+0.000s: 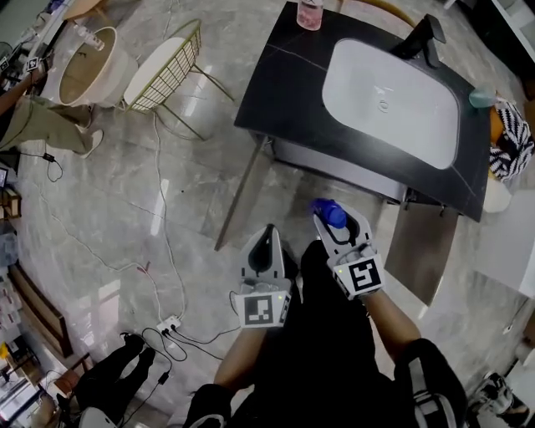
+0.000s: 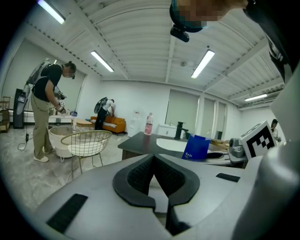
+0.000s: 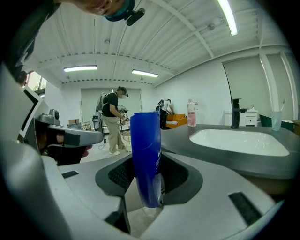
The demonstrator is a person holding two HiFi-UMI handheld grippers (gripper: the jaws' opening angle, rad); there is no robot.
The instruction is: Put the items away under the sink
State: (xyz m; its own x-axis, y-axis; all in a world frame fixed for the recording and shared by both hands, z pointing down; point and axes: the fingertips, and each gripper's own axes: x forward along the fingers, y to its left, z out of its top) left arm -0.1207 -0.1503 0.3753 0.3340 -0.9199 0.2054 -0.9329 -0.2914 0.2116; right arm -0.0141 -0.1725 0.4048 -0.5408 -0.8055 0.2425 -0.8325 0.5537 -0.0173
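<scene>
Grey left tool and right tool carry black-and-white marker cubes.

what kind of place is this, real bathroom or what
Probably a lab or showroom mock-up, not a home bathroom: the sink counter stands alone on open floor, a power strip lies nearby, and other people work under strip lights.

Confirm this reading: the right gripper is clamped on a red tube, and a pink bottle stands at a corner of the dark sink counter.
Not quite. The tube in the right gripper is blue, not red; the right gripper view shows it clamped between the jaws. The rest holds: the pink bottle stands at a corner of the dark sink counter.
</scene>
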